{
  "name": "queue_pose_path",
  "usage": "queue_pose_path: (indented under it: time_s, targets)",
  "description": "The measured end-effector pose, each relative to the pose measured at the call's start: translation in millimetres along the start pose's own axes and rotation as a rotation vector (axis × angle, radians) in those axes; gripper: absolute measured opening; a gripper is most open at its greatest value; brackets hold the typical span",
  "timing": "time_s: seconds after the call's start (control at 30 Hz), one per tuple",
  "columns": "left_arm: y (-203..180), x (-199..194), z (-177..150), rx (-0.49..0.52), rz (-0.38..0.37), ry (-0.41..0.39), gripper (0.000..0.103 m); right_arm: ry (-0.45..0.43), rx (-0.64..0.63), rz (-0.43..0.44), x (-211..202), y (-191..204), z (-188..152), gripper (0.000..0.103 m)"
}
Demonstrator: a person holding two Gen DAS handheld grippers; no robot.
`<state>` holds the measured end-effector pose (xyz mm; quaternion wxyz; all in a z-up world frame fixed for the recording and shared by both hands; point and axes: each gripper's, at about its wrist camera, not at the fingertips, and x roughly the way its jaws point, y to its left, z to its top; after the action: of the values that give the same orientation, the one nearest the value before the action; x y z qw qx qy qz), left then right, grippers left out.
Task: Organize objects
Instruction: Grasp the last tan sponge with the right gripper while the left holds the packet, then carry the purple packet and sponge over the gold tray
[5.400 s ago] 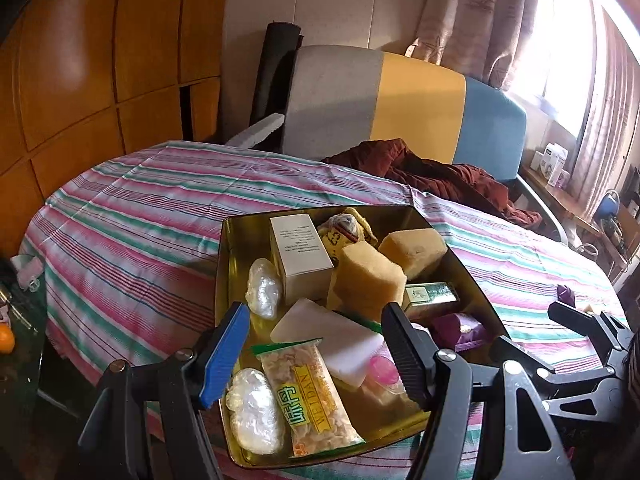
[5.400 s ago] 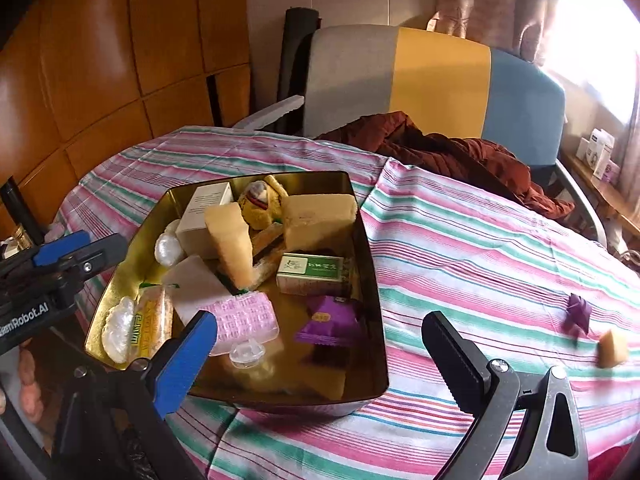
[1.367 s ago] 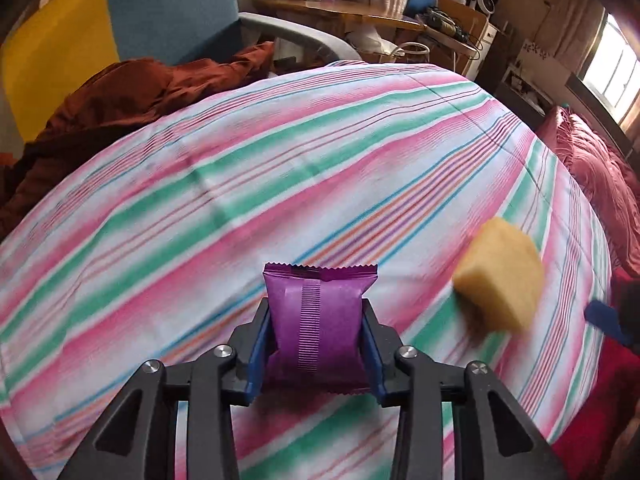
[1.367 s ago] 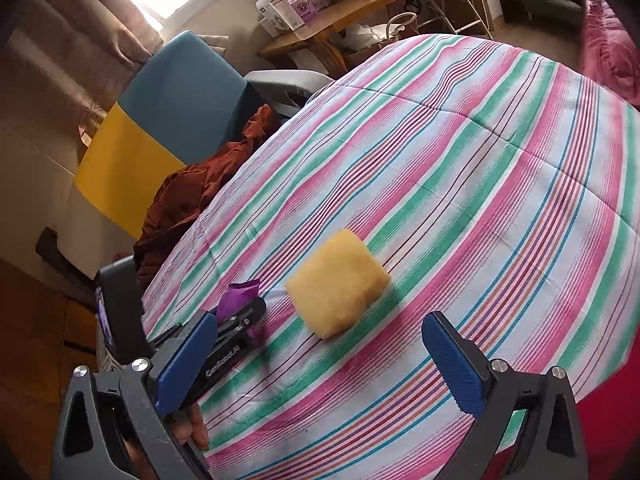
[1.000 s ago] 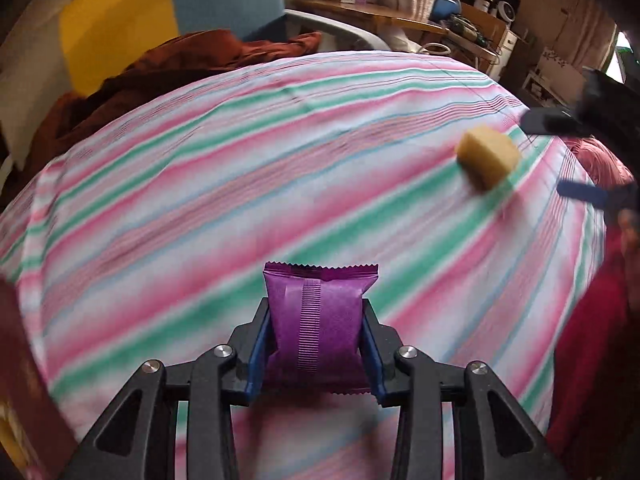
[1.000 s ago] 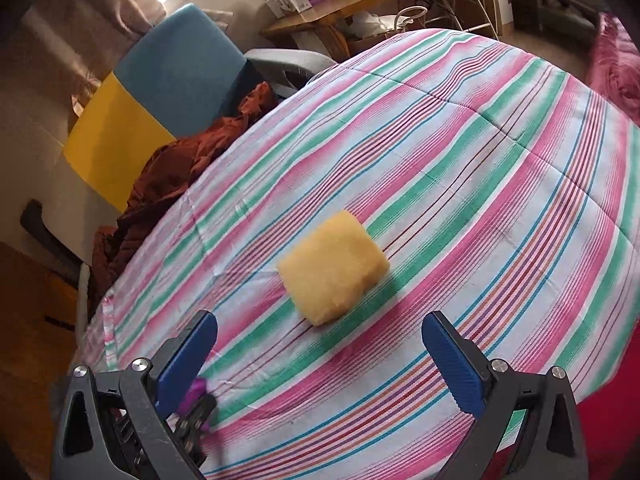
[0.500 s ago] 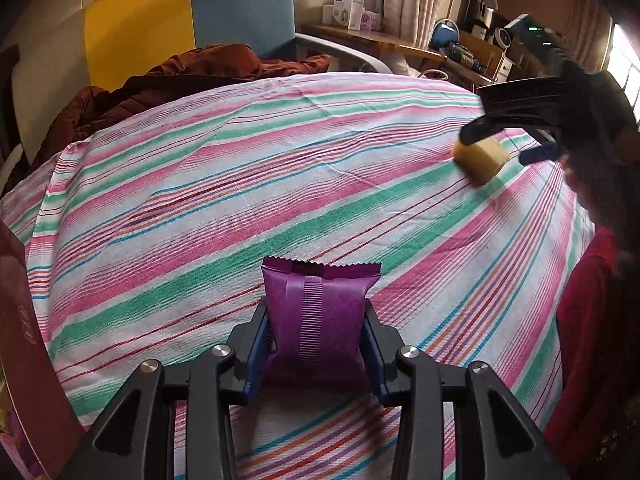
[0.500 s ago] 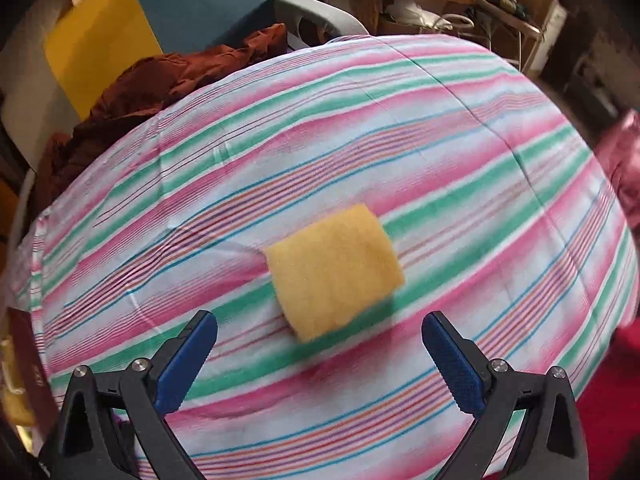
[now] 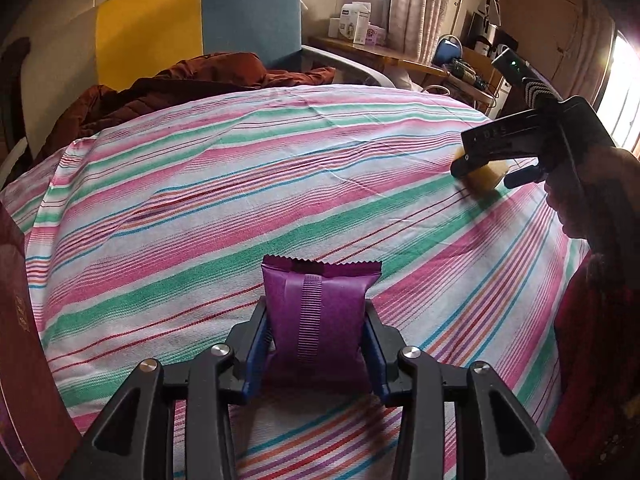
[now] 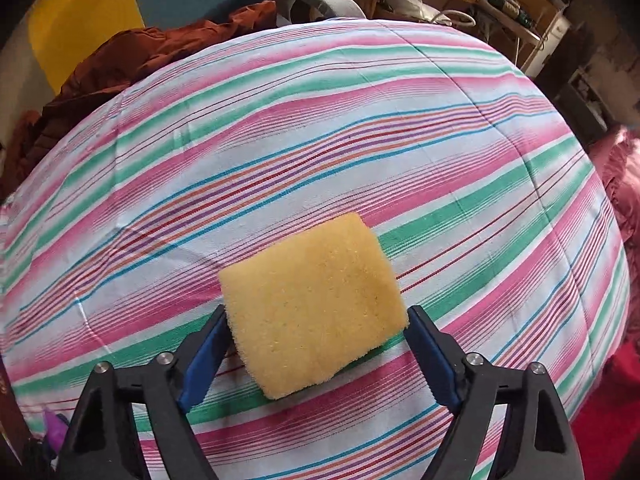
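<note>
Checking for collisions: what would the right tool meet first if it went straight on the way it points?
Probably the yellow sponge, lying between the closing jaws of the right tool, then the striped tablecloth beneath it. Whether the pads already touch the sponge is unclear.

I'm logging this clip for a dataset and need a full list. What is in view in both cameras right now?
packet: one, purple, upright between the left gripper's pads
sponge: one, yellow, on the cloth between the right gripper's jaws
tablecloth: one, pink, green and white stripes, over the table
garment: one, rust brown, heaped at the table's far edge
chair: one, grey, yellow and blue back, behind the table
side desk: one, wood, cluttered with boxes, by the curtain
left gripper: black, blue pads, clamped on the packet
right gripper: black, blue pads, jaws closing around the sponge
hand: one, gripping the right gripper's handle
</note>
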<state>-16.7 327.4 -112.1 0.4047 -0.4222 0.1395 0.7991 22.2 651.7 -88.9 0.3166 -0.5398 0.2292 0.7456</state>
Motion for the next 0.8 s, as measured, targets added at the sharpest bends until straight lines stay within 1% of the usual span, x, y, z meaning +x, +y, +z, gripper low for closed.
queue_pose_path:
  time_s: [0.03, 0.07, 0.1, 0.17, 0.23, 0.3, 0.37, 0.4, 0.5, 0.67, 0.73, 0.8]
  targets:
    - [0.0, -0.2, 0.0, -0.001, 0.0, -0.001, 0.042, -0.01, 0.001, 0.003, -1.5, -0.5, 0.9, 0.093]
    - [-0.2, -0.9, -0.8, -0.002, -0.001, -0.001, 0.042, -0.016, 0.004, 0.005, -2.4, -1.0, 1.9, 0.098]
    - [-0.1, -1.4, -0.9, -0.004, -0.001, -0.002, 0.042, -0.018, 0.006, 0.006, -2.3, -1.6, 2.9, 0.098]
    - [-0.2, -2.7, -2.2, -0.005, 0.0, -0.003, 0.042, -0.023, 0.001, -0.003, -2.1, -2.0, 4.2, 0.098]
    - [-0.3, -2.4, -2.2, -0.003, 0.003, -0.003, 0.042, -0.033, -0.023, -0.035, -1.7, -0.4, 5.2, 0.093]
    - [-0.8, -2.5, -1.7, -0.001, 0.005, -0.001, 0.041, -0.034, -0.051, -0.058, -0.6, 1.7, 5.3, 0.065]
    - [-2.1, -2.8, -0.4, 0.002, 0.015, 0.006, 0.04, -0.062, -0.065, -0.045, -5.7, 3.2, 6.4, 0.065]
    - [-4.1, -3.6, 0.9, 0.009, 0.028, 0.018, 0.04, -0.087, -0.071, -0.024, -10.8, 4.2, 7.4, 0.064]
    - [-5.1, -6.7, 0.6, 0.014, 0.036, 0.036, 0.04, -0.146, -0.098, 0.034, -19.7, 15.4, 9.2, 0.064]
    - [-1.9, -16.9, -2.4, -0.006, 0.06, 0.051, 0.04, -0.153, -0.17, 0.114, -21.1, 36.7, -3.9, 0.064]
    - [-0.1, -24.9, -3.9, -0.009, 0.068, 0.04, 0.04, -0.145, -0.207, 0.155, -20.7, 44.9, -7.0, 0.064]
    - [1.8, -34.7, -4.5, -0.012, 0.079, 0.026, 0.04, -0.141, -0.25, 0.176, -23.9, 57.0, -11.6, 0.064]
